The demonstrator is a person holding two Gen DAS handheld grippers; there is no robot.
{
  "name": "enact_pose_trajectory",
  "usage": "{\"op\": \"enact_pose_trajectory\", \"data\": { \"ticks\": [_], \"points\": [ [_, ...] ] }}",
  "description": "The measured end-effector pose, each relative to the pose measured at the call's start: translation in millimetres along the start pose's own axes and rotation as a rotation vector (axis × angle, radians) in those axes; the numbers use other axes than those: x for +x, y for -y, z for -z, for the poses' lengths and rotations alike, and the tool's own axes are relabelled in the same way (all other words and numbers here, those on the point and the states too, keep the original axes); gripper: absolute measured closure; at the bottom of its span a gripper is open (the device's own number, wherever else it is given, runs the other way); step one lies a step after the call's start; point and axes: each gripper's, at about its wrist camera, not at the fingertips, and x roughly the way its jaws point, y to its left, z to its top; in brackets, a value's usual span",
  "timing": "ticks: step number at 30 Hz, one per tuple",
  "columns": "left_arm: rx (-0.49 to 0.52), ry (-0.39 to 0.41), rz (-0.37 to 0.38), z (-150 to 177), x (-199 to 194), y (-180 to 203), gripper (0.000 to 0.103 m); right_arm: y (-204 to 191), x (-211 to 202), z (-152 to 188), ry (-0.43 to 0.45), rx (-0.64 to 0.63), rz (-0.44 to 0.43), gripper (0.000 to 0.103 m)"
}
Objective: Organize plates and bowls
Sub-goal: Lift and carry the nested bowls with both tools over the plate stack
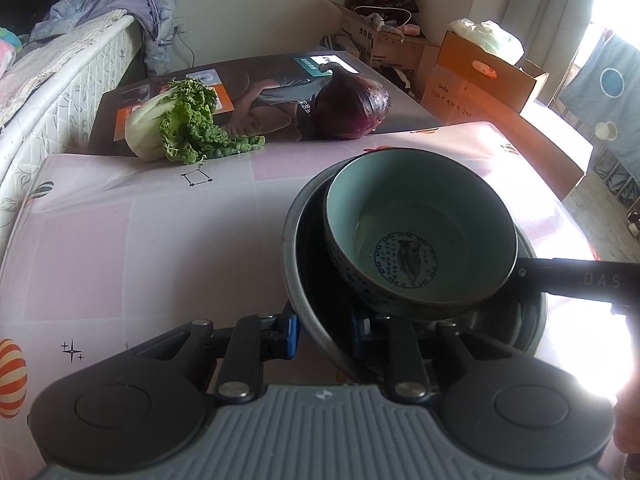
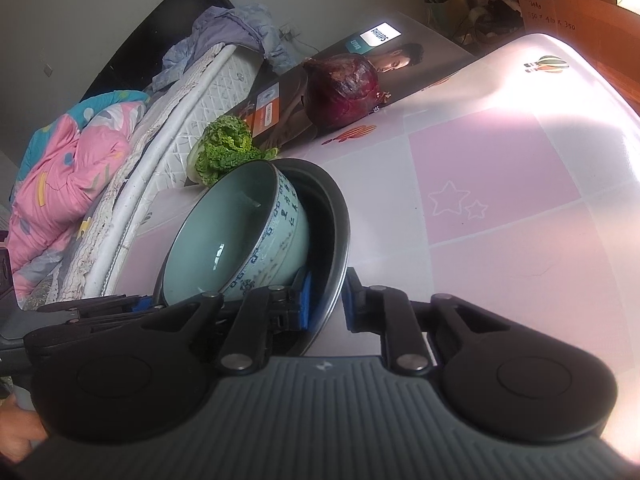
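**Both grippers pinching the dark plate's rim, bowl sitting inside**

Nearest my left wrist camera, the left gripper [image 1: 322, 334] has its blue-padded fingers [image 1: 291, 334] on either side of the near rim of the dark round metal plate [image 1: 294, 248], pinching that rim between them. Inside the plate sits the pale green ceramic bowl with blue lettering [image 1: 420, 232], tilted, its rim leaning toward the plate's far edge; a round blue stamp shows on its bottom. From the right of the plate a black finger of the right gripper [image 1: 576, 280] reaches in to the bowl's side. The plate rests on the pink and white checked tablecloth [image 1: 140, 240]. Beyond the plate, at the cloth's far edge, lie a leafy green and white cabbage [image 1: 180, 124] and a round purple-red cabbage [image 1: 352, 108], both against a flat printed carton [image 1: 264, 80]. Brown cardboard boxes [image 1: 480, 80] stand farther back to the plate's right.

Closest to my right wrist camera, the right gripper [image 2: 326, 306] grips the plate [image 2: 340, 216] the same way: one blue pad inside the rim, the other outside, pressed onto the thin edge. The bowl [image 2: 240, 240] leans within the plate, just left of the inner pad. The left gripper's black arm [image 2: 100, 308] shows to the plate's left, low. Behind the plate I see the green cabbage [image 2: 228, 148], then the purple-red cabbage [image 2: 344, 92], and a white quilted mattress edge [image 2: 192, 120] with pink bedding [image 2: 68, 168] to the left.
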Motion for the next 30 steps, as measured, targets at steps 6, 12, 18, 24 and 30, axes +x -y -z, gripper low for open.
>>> {"op": "enact_pose_trajectory", "data": {
  "ticks": [6, 12, 18, 24, 30],
  "points": [
    [-0.022, -0.002, 0.029, 0, -4, -1, 0.081, 3, 0, -1, 0.000, 0.029, -0.003, 0.088],
    [-0.034, 0.001, 0.042, 0, -7, -2, 0.081, 3, -3, -1, 0.004, 0.042, -0.003, 0.088],
    [-0.038, 0.025, 0.052, -3, -16, -1, 0.081, -3, -12, -5, 0.028, 0.035, -0.007, 0.088],
    [-0.039, 0.052, 0.055, -6, -32, 2, 0.081, -11, -30, -9, 0.052, 0.028, -0.015, 0.088],
    [-0.044, 0.072, 0.065, -4, -53, 4, 0.081, -24, -53, -6, 0.065, 0.009, -0.006, 0.088]
  ]
}}
